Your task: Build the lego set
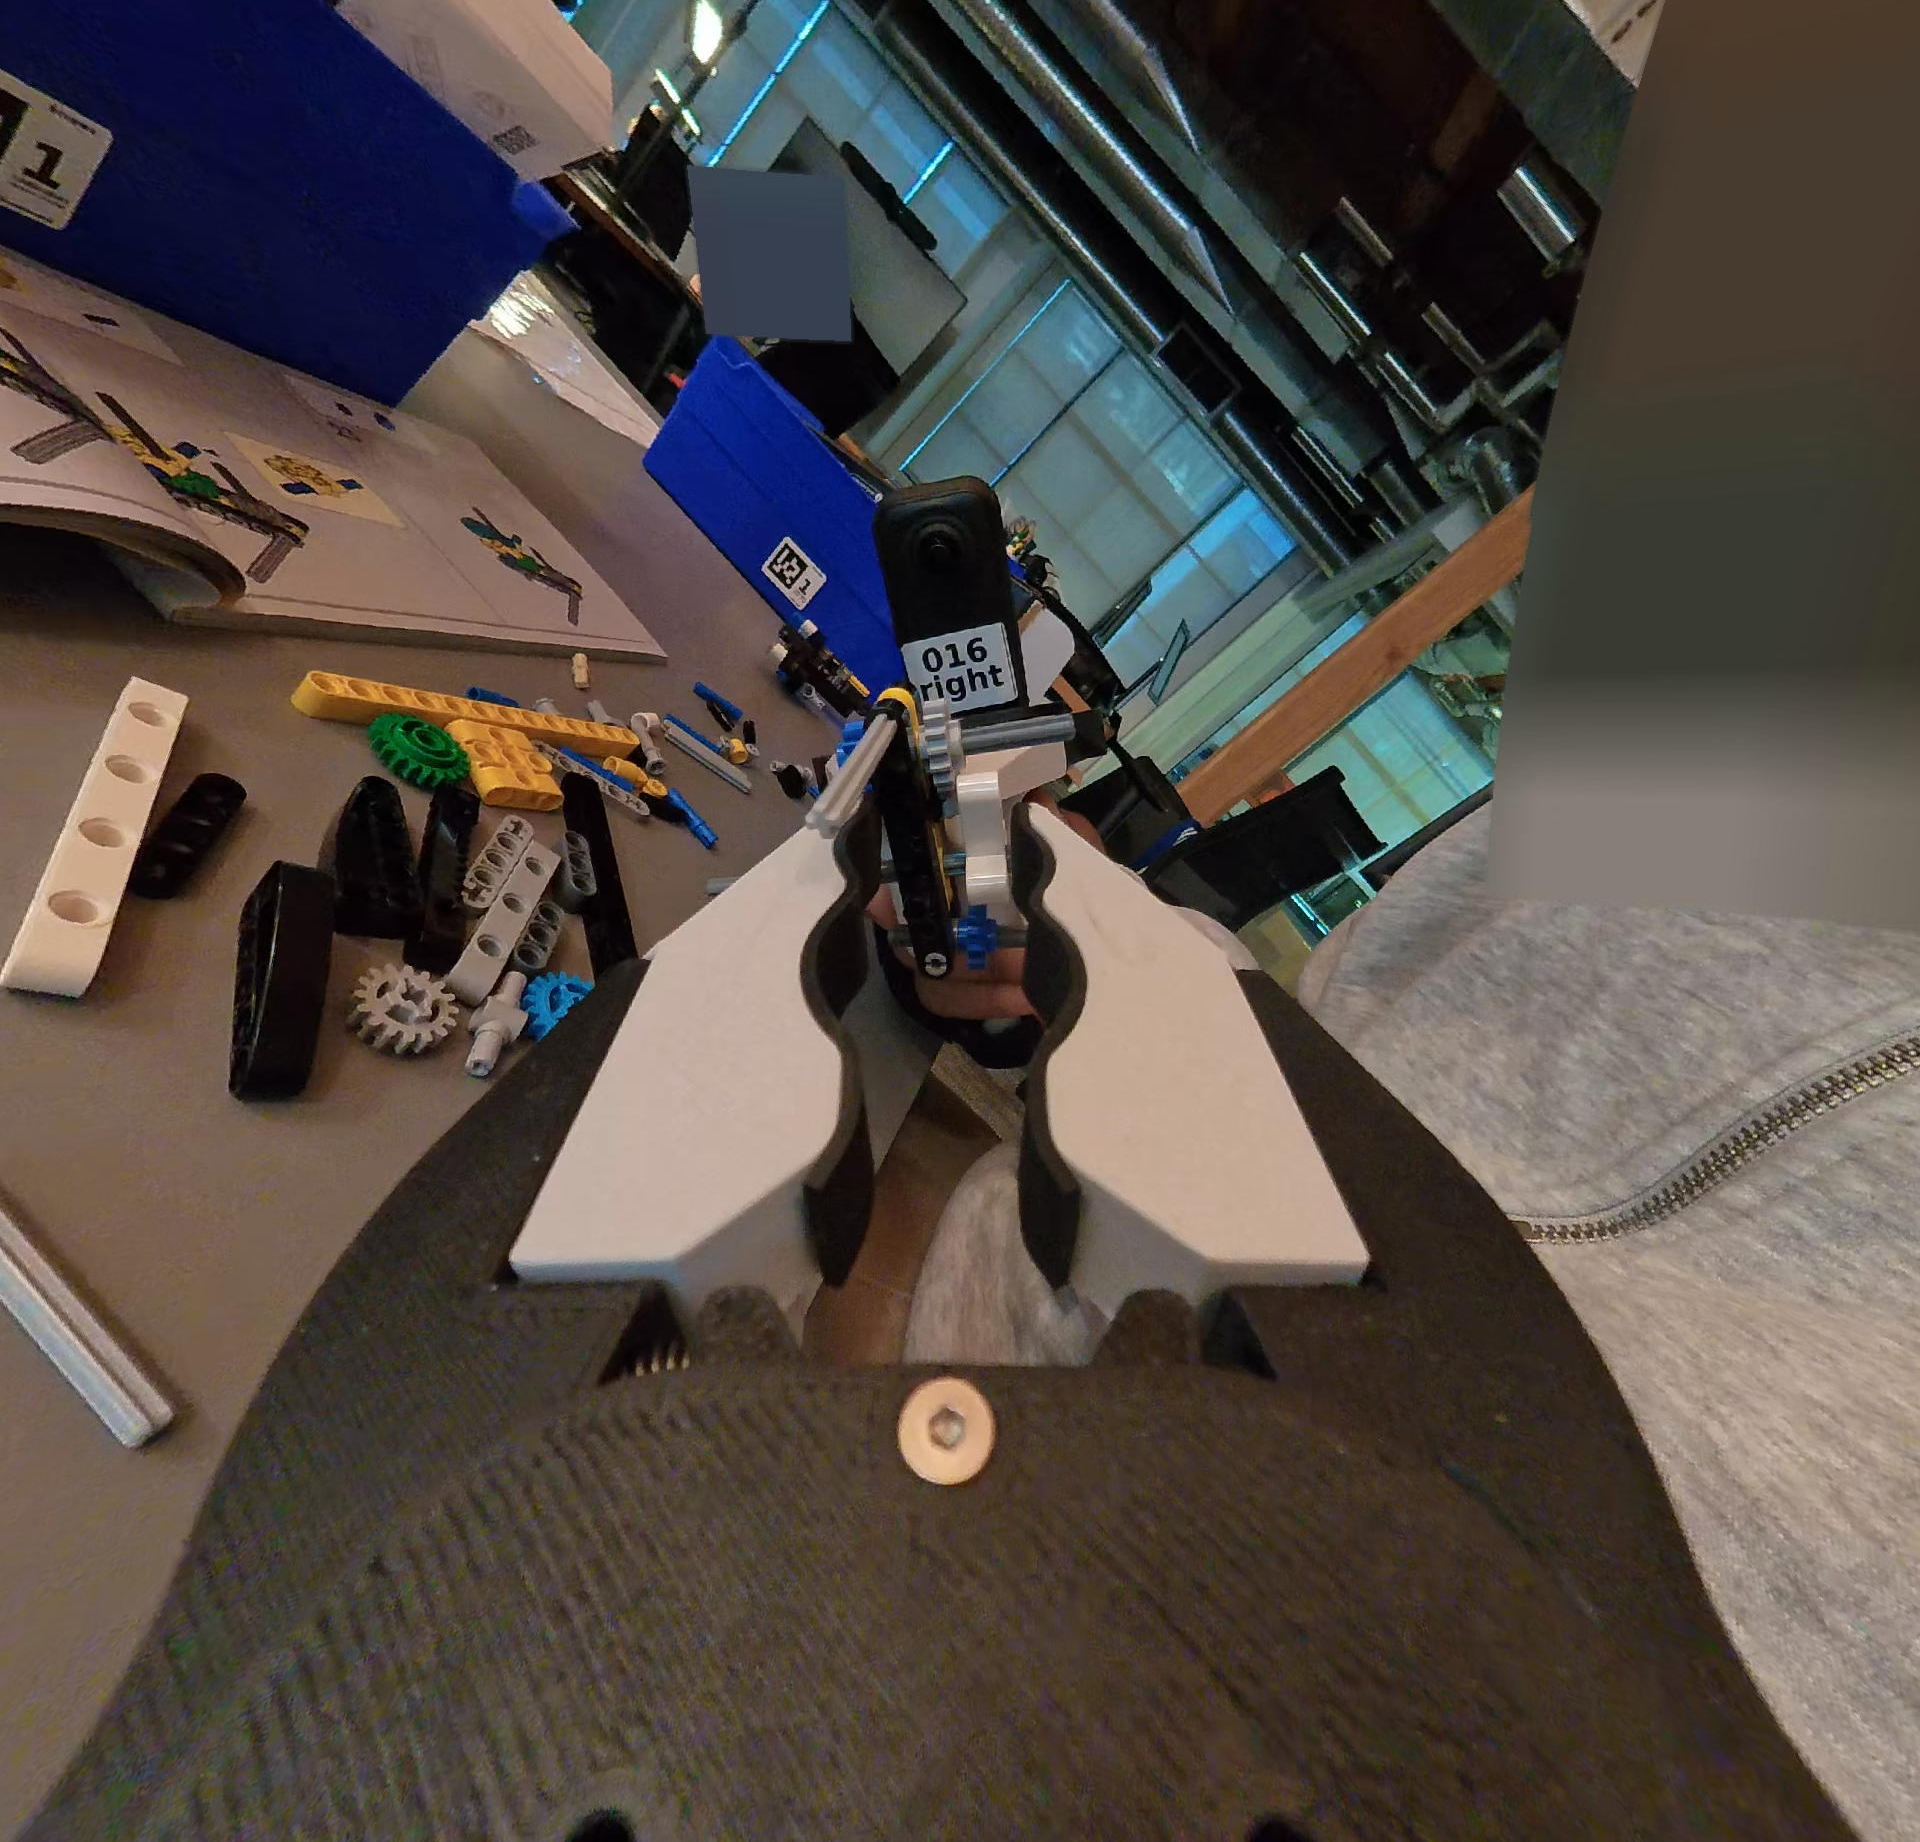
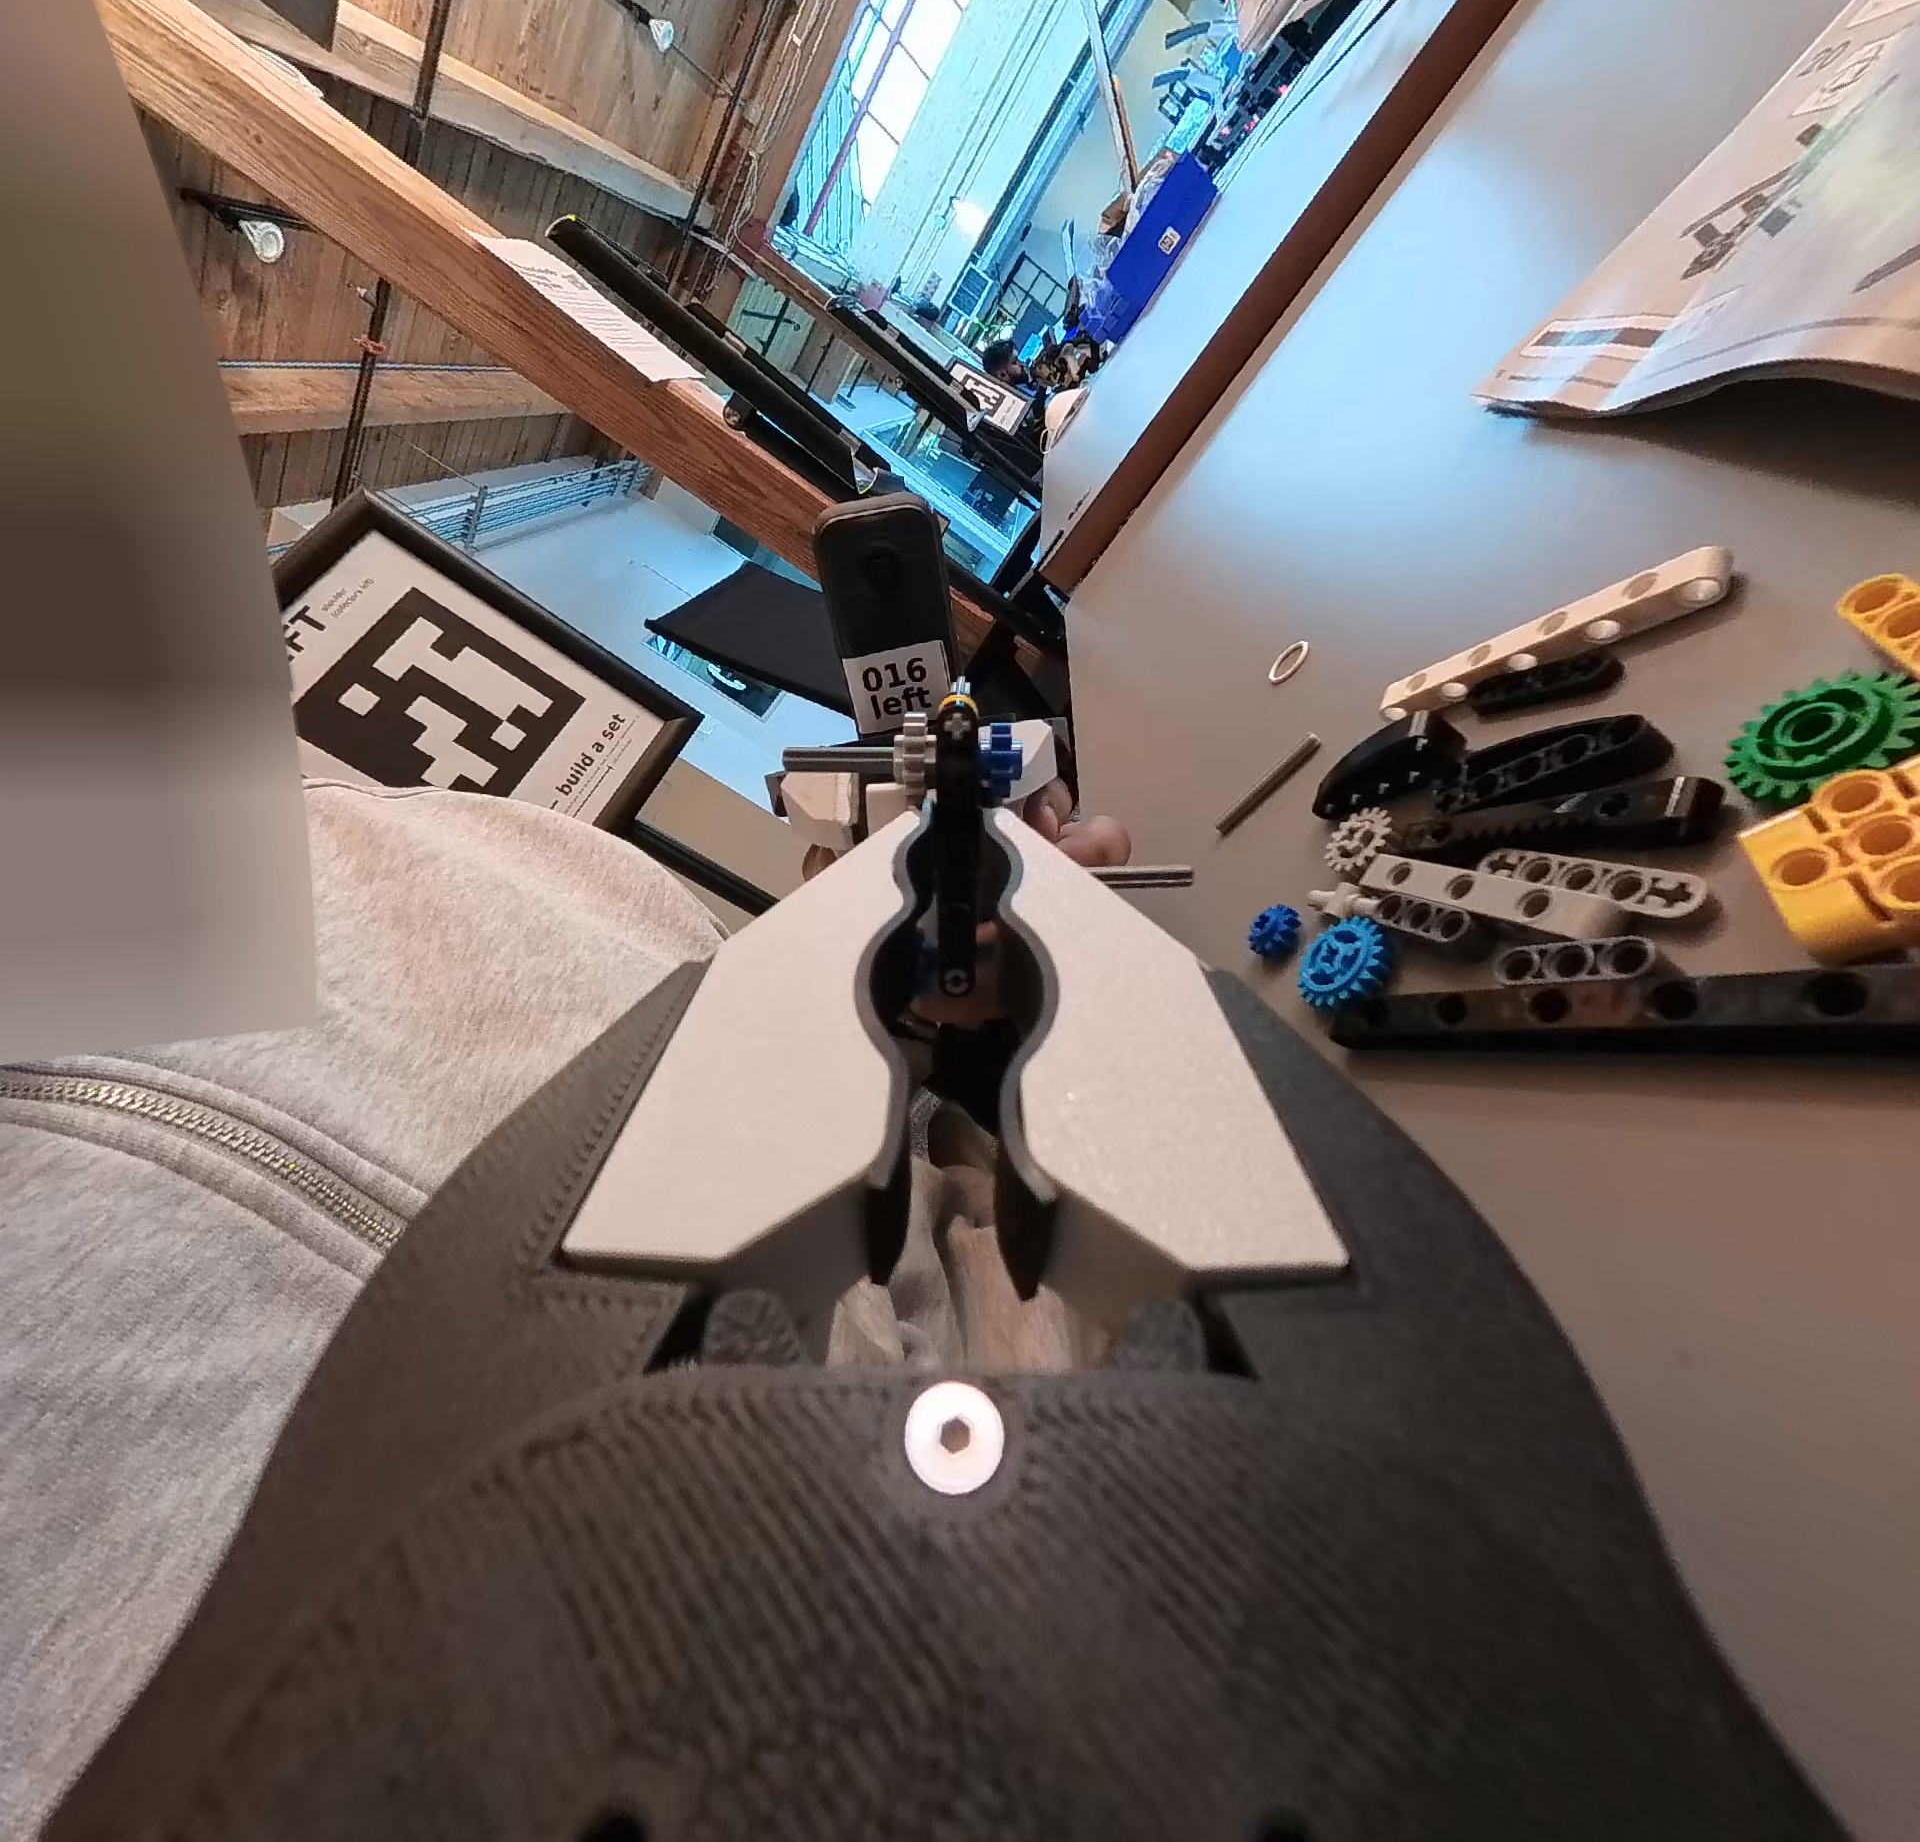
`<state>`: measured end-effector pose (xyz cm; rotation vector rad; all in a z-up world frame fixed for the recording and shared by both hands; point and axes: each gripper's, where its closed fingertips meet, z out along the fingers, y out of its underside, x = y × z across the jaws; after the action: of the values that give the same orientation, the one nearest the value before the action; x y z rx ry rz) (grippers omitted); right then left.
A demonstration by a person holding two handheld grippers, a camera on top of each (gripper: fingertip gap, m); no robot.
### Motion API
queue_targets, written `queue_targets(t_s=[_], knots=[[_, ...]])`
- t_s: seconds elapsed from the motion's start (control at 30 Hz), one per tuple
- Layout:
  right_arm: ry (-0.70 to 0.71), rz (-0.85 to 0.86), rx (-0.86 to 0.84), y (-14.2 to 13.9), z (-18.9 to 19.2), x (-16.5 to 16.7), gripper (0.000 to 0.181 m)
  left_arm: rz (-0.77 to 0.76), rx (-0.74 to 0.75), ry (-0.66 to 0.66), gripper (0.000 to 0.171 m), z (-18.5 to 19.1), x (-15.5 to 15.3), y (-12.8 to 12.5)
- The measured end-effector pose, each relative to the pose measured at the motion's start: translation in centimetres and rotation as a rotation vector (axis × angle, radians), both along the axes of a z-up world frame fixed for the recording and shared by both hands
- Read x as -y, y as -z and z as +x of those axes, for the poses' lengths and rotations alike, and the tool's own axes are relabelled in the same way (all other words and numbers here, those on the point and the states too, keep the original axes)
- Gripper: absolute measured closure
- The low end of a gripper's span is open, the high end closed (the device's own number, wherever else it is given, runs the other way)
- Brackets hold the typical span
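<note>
A small lego assembly (image 1: 920, 857) is held in the air between both grippers, which face each other. It is a black beam with a grey gear (image 1: 940, 743), a white connector (image 1: 982, 826), a small blue gear (image 1: 977, 930) and grey axles. My left gripper (image 1: 940, 842) is closed around it, with the black beam and the white connector between the pads. In the right wrist view my right gripper (image 2: 958, 842) is shut on the edge of the black beam (image 2: 956, 857). The grey gear (image 2: 914, 743) and the blue gear (image 2: 1000, 743) stick out beyond the tips.
Loose parts lie on the grey table (image 1: 156, 1169): a yellow beam (image 1: 447, 706), a green gear (image 1: 418, 748), black panels (image 1: 275, 971), a white beam (image 1: 99, 836), grey and blue gears. An open instruction booklet (image 1: 343, 535) and blue bins (image 1: 260, 161) stand behind. A grey hoodie (image 1: 1662, 1169) is close by. The grippers are tip to tip, or close to it. From either gripper's tips it is about 12 cm to the green gear (image 1: 418, 748). It is also in sight in the right wrist view (image 2: 1867, 744).
</note>
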<state>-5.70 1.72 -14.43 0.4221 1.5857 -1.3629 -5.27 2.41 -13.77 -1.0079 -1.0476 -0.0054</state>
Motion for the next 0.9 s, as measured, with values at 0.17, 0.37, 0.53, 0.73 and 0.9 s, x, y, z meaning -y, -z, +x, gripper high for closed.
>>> queue_targets(t_s=[0.17, 0.37, 0.53, 0.73, 0.9], knots=[[0.002, 0.000, 0.000, 0.01, -0.06, 0.00, 0.177, 0.001, 0.000, -0.001, 0.149, -0.02, 0.02, 0.00], [0.004, -0.001, 0.004, 0.02, -0.14, -0.01, 0.177, 0.002, 0.001, -0.002, 0.149, -0.03, 0.05, 0.00], [0.009, -0.003, 0.009, 0.01, -0.29, -0.04, 0.177, 0.004, 0.001, -0.003, 0.149, -0.04, 0.09, -0.02], [0.016, -0.004, 0.012, 0.02, -0.46, -0.07, 0.177, 0.007, 0.001, -0.004, 0.149, -0.04, 0.15, -0.03], [0.021, -0.006, 0.015, -0.01, -0.60, -0.10, 0.176, 0.008, 0.002, -0.005, 0.149, -0.05, 0.17, -0.04]])
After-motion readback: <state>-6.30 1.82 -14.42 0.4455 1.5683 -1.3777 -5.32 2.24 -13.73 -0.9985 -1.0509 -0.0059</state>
